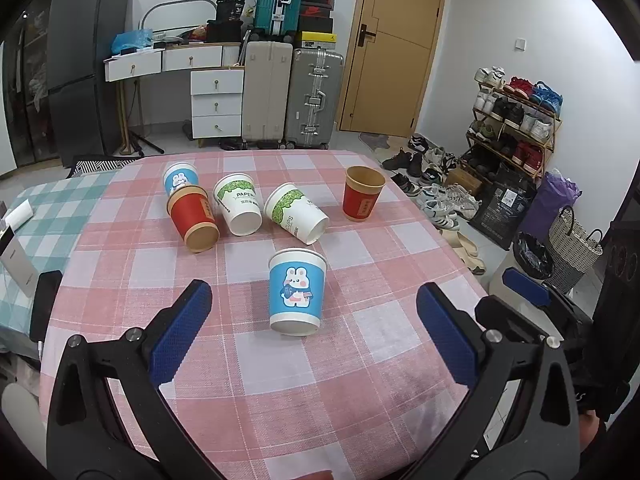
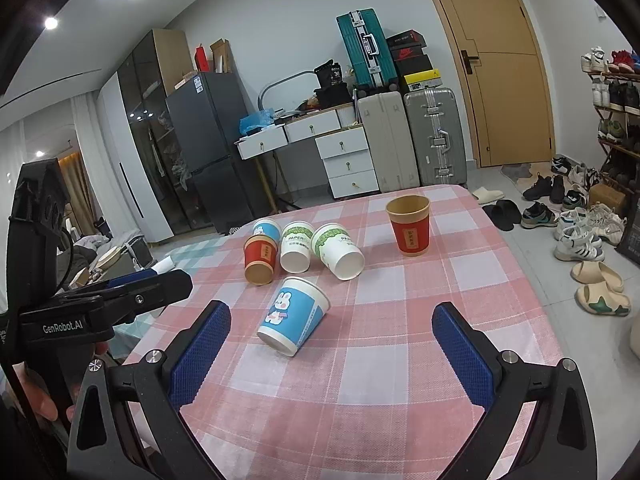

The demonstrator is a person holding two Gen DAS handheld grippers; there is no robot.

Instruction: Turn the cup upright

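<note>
A blue rabbit paper cup (image 1: pixel 296 292) lies on its side on the pink checked tablecloth (image 1: pixel 360 360), base toward me; it also shows in the right wrist view (image 2: pixel 293 315). My left gripper (image 1: pixel 314 334) is open and empty, just short of it. My right gripper (image 2: pixel 331 354) is open and empty, close behind the cup. Behind lie a red cup (image 1: pixel 193 217), two white-green cups (image 1: pixel 238 204) (image 1: pixel 297 213) and a second blue cup (image 1: pixel 180 178), all on their sides. One red cup (image 1: pixel 363 193) stands upright at the right.
The table's right edge drops to a floor with shoes (image 2: pixel 576 240) and a shoe rack (image 1: pixel 516 120). A teal checked cloth (image 1: pixel 36 216) with a white box lies to the left. Suitcases (image 1: pixel 292 96), drawers and a door stand behind.
</note>
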